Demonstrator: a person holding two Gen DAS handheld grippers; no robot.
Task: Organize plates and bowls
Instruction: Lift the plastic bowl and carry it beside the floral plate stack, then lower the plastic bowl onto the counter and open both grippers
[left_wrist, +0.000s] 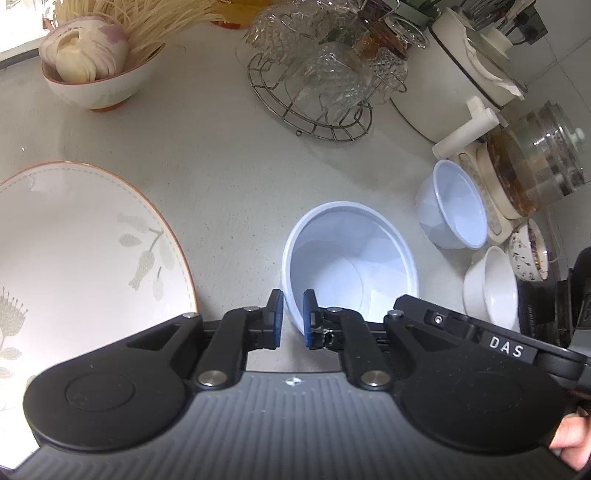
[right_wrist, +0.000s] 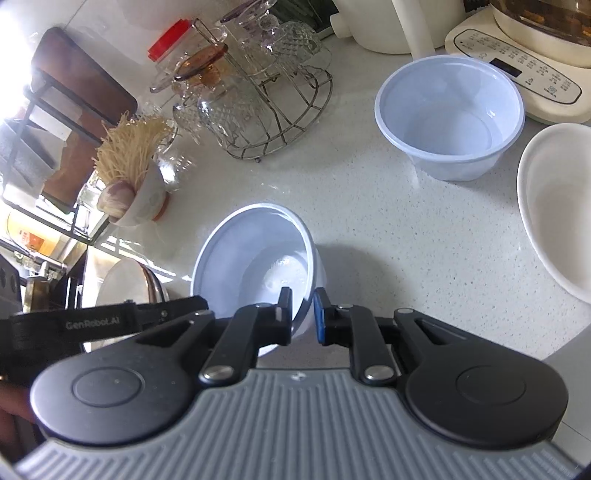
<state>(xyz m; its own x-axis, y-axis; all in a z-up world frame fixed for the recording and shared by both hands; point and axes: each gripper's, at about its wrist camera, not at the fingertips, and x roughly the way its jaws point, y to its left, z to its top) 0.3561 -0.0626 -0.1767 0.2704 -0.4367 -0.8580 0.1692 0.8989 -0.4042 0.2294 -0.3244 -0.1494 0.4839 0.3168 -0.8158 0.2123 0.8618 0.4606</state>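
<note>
Speckled countertop (left_wrist: 221, 177) bears blue bowl (left_wrist: 351, 258), rim between both grippers' slack fingers (left_wrist: 275, 317).

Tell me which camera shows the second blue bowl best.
Right wrist: the second blue bowl sits large and upright, rim and inside fully visible. Left wrist shows it small and distorted near the frame's right side, beside the kettle base.
</note>
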